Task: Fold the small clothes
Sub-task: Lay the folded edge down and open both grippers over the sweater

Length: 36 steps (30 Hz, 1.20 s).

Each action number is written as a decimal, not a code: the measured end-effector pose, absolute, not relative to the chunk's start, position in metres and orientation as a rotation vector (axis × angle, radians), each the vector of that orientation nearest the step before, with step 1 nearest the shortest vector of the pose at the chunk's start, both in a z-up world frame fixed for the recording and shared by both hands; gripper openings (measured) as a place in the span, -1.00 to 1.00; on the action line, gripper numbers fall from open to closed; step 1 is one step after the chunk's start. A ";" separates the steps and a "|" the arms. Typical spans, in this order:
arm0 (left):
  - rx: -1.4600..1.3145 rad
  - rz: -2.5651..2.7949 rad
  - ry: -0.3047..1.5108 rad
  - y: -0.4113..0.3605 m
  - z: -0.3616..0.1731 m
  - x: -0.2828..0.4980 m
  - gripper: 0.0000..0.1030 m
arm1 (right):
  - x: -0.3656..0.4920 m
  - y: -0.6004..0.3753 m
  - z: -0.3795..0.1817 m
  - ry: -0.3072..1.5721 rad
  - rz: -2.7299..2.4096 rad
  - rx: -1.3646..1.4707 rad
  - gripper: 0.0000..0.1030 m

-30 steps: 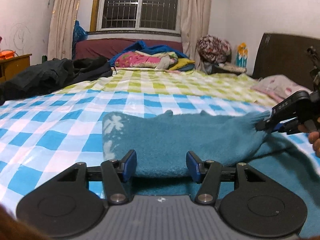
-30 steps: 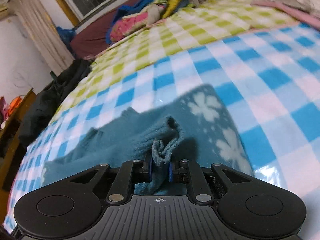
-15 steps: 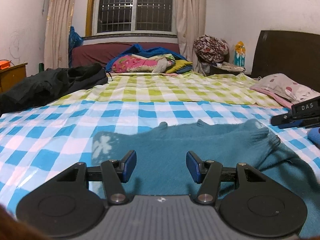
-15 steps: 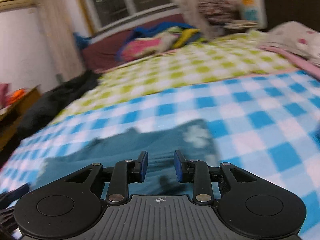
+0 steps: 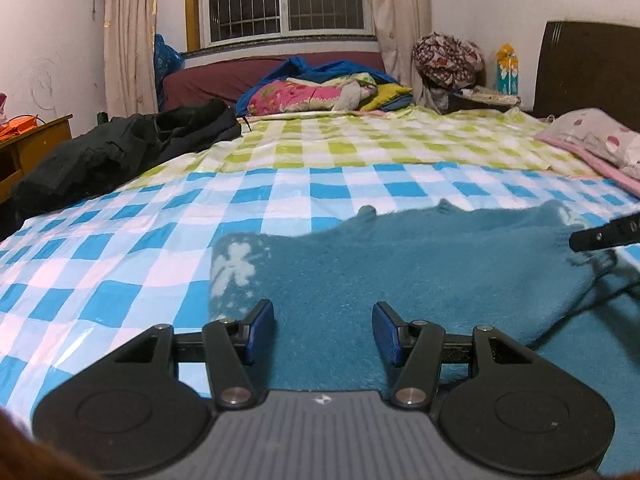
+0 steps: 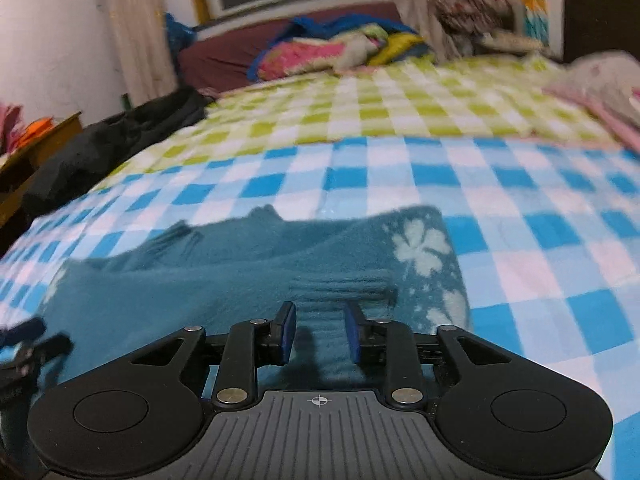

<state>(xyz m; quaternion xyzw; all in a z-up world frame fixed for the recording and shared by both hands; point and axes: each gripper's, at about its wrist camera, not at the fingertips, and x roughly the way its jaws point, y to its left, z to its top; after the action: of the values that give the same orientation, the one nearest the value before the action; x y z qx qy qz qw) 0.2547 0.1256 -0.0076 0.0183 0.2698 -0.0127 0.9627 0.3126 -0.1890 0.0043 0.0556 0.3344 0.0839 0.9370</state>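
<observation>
A teal knit sweater [image 5: 400, 264] with pale flower prints lies spread on the blue-checked bed sheet [image 5: 120, 264]. It also shows in the right wrist view [image 6: 200, 292], with a ribbed cuff [image 6: 340, 284] folded onto the body. My left gripper [image 5: 323, 330] is open and empty, low over the sweater's near left part. My right gripper [image 6: 320, 336] is open and empty just above the cuff. The right gripper's tip [image 5: 604, 234] shows at the right edge of the left wrist view.
A black jacket [image 5: 120, 148] lies at the bed's left side. A heap of colourful bedding [image 5: 328, 88] sits at the far end under the window. A pink pillow [image 5: 596, 140] lies at the right. A wooden table [image 5: 28, 144] stands at the left.
My right gripper let go of the sweater sleeve it held and opened. The sleeve now lies folded on the sweater's body. The left gripper stayed open and rose slightly.
</observation>
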 end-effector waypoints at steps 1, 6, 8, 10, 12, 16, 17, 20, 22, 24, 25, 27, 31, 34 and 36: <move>0.029 -0.029 0.544 0.126 -0.006 0.251 0.16 | 0.304 -0.188 0.006 0.666 0.194 0.096 -0.46; 0.086 -0.019 0.580 0.118 -0.014 0.245 0.16 | 0.299 -0.180 -0.008 0.712 0.204 0.021 -0.49; 0.101 -0.017 0.578 0.114 -0.010 0.240 0.16 | 0.299 -0.179 -0.004 0.717 0.185 0.041 -0.48; 0.091 -0.028 0.580 0.114 -0.005 0.235 0.16 | 0.292 -0.180 0.004 0.705 0.201 0.067 -0.46; 0.091 -0.032 0.583 0.115 -0.003 0.228 0.16 | 0.280 -0.181 0.010 0.691 0.223 0.065 -0.46; 0.129 -0.022 0.609 0.109 -0.005 0.218 0.16 | 0.273 -0.179 -0.003 0.791 0.230 0.020 -0.44; 0.138 -0.018 0.613 0.107 -0.005 0.216 0.16 | 0.273 -0.180 -0.007 0.822 0.213 0.021 -0.44; 0.130 -0.028 0.621 0.104 0.000 0.206 0.16 | 0.263 -0.185 -0.003 0.806 0.205 0.070 -0.44; 0.139 -0.029 0.617 0.103 0.002 0.200 0.16 | 0.251 -0.187 0.004 0.784 0.223 0.082 -0.44; 0.146 -0.032 0.615 0.101 0.005 0.193 0.16 | 0.240 -0.187 0.011 0.765 0.236 0.063 -0.44; 0.146 -0.037 0.616 0.100 0.006 0.190 0.16 | 0.235 -0.187 0.014 0.759 0.239 0.055 -0.43; 0.148 -0.042 0.619 0.098 0.007 0.183 0.16 | 0.225 -0.189 0.018 0.756 0.247 0.050 -0.38; 0.149 -0.047 0.635 0.094 0.007 0.169 0.16 | 0.208 -0.193 0.021 0.762 0.251 0.050 -0.35; 0.141 -0.055 0.645 0.092 0.008 0.158 0.16 | 0.196 -0.197 0.021 0.774 0.252 0.054 -0.33; 0.142 -0.061 0.648 0.090 0.009 0.149 0.16 | 0.186 -0.200 0.021 0.778 0.251 0.063 -0.29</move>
<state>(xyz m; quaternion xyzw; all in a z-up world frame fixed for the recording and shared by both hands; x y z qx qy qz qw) 0.1486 0.0902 0.0093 0.0696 0.3179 -0.0298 0.9451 0.1860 -0.1998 0.0209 0.0304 0.3780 0.1219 0.9172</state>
